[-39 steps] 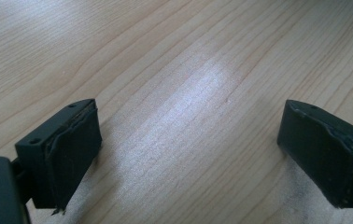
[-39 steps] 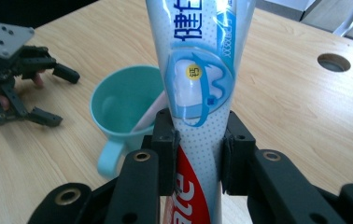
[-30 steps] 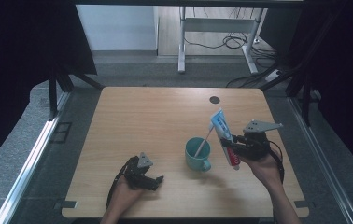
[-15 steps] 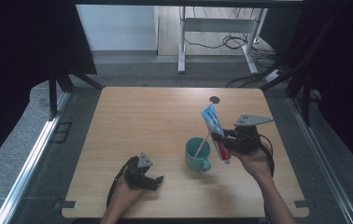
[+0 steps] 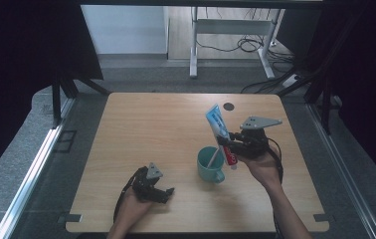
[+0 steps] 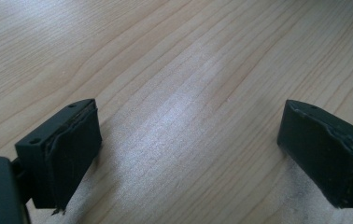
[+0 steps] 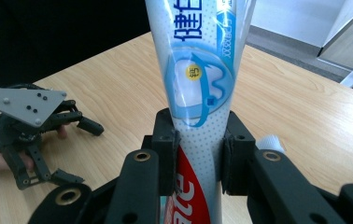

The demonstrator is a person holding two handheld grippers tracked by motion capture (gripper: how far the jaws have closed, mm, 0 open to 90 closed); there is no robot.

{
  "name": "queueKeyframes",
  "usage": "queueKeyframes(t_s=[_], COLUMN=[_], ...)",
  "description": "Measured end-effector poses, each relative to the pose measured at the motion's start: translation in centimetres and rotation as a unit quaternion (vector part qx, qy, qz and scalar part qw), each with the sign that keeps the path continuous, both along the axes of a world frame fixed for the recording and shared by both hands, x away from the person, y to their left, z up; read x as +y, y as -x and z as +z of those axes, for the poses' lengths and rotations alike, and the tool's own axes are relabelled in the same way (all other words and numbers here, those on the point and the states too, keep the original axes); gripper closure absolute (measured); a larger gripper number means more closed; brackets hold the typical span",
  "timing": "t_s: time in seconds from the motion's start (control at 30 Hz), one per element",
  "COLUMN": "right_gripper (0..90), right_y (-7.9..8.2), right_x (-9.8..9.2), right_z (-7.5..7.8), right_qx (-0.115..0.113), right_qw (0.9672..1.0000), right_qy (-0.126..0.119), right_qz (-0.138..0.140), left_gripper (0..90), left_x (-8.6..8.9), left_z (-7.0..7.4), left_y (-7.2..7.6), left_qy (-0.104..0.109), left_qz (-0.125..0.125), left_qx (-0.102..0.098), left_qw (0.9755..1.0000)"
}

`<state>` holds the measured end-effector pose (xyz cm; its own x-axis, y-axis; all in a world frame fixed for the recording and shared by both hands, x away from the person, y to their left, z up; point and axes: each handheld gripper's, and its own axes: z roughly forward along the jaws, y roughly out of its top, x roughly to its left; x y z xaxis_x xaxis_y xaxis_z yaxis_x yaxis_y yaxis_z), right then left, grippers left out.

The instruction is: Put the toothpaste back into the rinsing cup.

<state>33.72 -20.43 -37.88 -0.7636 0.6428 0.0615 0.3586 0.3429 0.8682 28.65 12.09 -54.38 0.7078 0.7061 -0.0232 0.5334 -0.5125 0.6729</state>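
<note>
— Any lettering to read here?
— Just on the toothpaste tube (image 7: pixel 198 93): a large blue Chinese character, 健, at the top, cut off by the frame.
— More?
— Small white print runs up a blue band beside it, too blurred to read, and white strokes sit on its red base.

A pale wooden counter (image 5: pixel 141 129) with a small dark round spot (image 5: pixel 229 106) near its far edge. Beyond it, grey floor (image 5: pixel 141 74), a white metal frame (image 5: pixel 194 45) on legs and a tangle of black cables (image 5: pixel 243 45). Dark curtains (image 5: pixel 27 45) hang at both sides, and a metal rail (image 5: pixel 32 169) runs along the left
</note>
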Motion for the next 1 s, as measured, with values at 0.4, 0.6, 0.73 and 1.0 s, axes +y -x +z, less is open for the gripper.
queueKeyframes(t_s=[0.4, 0.6, 0.73, 1.0], right_gripper=[71.2, 71.2, 71.2, 71.2], right_y=[-0.6, -0.8, -1.0, -1.3], right_x=[1.8, 2.6, 3.1, 3.9], right_z=[0.5, 0.6, 0.5, 0.0], right_qx=[-0.007, -0.010, -0.011, -0.012], right_qw=[0.9999, 0.9999, 0.9999, 0.9999], right_qy=[-0.006, -0.005, -0.004, -0.002], right_qz=[0.007, 0.009, 0.010, 0.011], left_gripper=[6.1, 6.1, 6.1, 6.1], left_x=[0.0, 0.0, 0.0, 0.0], left_z=[0.0, 0.0, 0.0, 0.0], left_y=[0.0, 0.0, 0.0, 0.0], left_qy=[0.001, 0.001, 0.001, 0.001], left_qz=[0.000, 0.000, 0.000, 0.000], left_qx=[-0.001, -0.001, -0.001, -0.001], left_qw=[1.0000, 1.0000, 1.0000, 1.0000])
